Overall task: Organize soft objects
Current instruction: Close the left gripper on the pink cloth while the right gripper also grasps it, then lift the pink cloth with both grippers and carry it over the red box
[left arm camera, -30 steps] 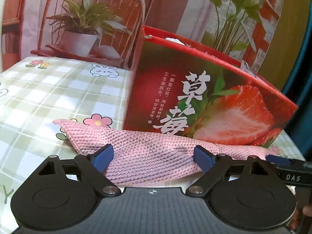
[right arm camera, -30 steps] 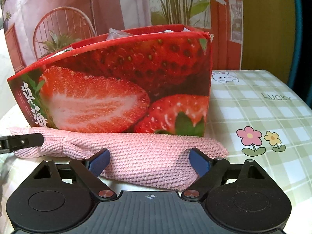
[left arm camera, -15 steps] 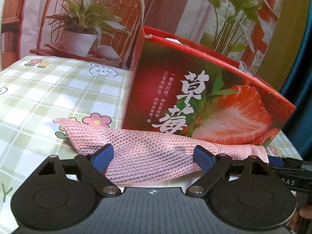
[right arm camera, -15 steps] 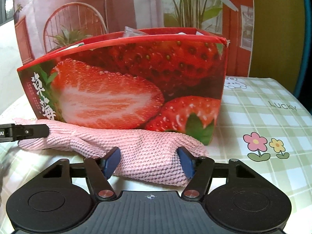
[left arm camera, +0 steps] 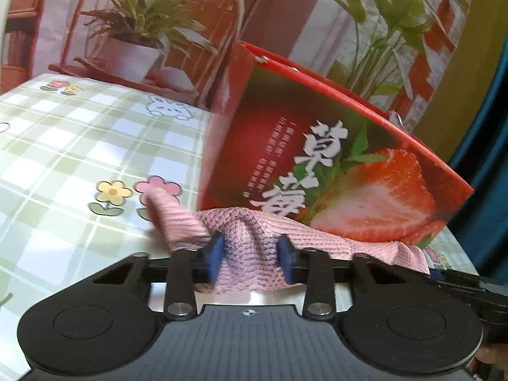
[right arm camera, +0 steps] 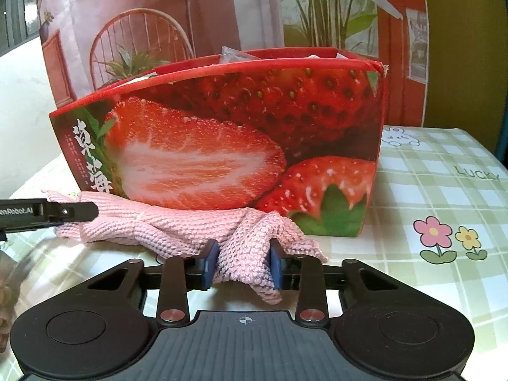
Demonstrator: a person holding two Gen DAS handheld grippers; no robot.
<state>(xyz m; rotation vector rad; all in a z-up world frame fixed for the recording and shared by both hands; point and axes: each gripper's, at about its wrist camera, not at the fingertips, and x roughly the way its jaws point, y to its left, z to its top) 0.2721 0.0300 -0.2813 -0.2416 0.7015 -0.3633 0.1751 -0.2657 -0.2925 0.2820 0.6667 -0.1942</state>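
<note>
A pink knitted cloth (left arm camera: 349, 244) lies on the checked tablecloth against the front of a red strawberry box (left arm camera: 349, 171). My left gripper (left arm camera: 252, 254) is closing on the cloth's left part, and the fabric bunches into a ridge between its blue pads. In the right wrist view the same cloth (right arm camera: 143, 222) stretches along the box (right arm camera: 222, 146). My right gripper (right arm camera: 243, 265) is closing on the cloth's right end, which is gathered between its pads. The left gripper's black finger (right arm camera: 47, 211) shows at that view's left edge.
The box is open-topped with a clear wrapper (right arm camera: 235, 55) poking out. The tablecloth (right arm camera: 444, 190) with flower and bunny prints runs right of the box and to its left (left arm camera: 79, 146). A printed backdrop (left arm camera: 133, 31) of plants and a chair stands behind.
Both grippers' jaws have narrowed from wide open onto the cloth. The flat cloth is now pinched into folds at each end, and its left corner has pulled inwards.
</note>
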